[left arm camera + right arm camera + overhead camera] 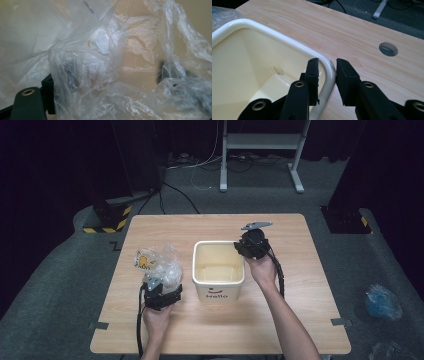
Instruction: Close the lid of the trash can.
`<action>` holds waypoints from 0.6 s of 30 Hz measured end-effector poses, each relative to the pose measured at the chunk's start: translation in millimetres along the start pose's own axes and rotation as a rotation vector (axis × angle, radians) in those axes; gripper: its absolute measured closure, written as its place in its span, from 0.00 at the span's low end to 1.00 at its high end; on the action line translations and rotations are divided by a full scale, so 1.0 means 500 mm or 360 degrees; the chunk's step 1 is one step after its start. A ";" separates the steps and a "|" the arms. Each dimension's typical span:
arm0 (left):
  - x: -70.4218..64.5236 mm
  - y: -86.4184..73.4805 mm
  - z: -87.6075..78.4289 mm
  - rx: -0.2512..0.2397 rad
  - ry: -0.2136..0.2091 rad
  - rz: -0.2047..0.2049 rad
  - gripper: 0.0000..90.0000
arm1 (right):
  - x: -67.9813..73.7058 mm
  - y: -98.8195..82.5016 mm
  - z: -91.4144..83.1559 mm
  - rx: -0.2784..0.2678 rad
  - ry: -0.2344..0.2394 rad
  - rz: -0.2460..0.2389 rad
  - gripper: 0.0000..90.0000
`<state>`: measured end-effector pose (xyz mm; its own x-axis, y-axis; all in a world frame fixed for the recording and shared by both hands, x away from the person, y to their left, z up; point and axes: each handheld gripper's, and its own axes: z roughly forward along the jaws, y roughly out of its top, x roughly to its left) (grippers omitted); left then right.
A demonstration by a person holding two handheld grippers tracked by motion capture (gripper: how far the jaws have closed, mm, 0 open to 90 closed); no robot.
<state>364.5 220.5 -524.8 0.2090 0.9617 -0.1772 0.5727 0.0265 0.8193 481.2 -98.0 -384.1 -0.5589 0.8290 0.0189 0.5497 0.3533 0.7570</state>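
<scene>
Straddling the cream bin's (287,42) rim, my right claw (327,75) stands slightly spread, one pad barely clear. Left claw (161,292) is buried in crumpled plastic bag (112,65); grip unreadable.

The square plastic bin (218,270) was cream-yellow, with white "Hello" lettering on its near wall. The crumpled clear plastic bag (159,265) near the left edge bore a yellow print. The wooden table (280,310) was pale, light-brown grained. Both gripper bodies were black.
</scene>
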 end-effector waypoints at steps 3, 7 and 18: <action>0.000 0.000 0.000 -0.0001 -0.0002 -0.0002 0.19 | 0.004 0.001 0.001 -0.0005 -0.0007 -0.0012 0.70; 0.000 0.000 0.000 -0.0002 -0.0004 -0.0002 0.19 | 0.006 0.000 0.003 0.0001 0.0009 -0.0011 0.64; 0.000 0.000 0.000 -0.0006 -0.0005 -0.0006 0.19 | -0.002 -0.004 0.004 -0.0003 0.0006 0.0010 0.54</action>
<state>364.4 220.8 -524.9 0.2095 0.9607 -0.1819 0.5706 0.0310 0.8206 481.7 -98.5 -387.0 -0.5580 0.8294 0.0261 0.5519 0.3475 0.7580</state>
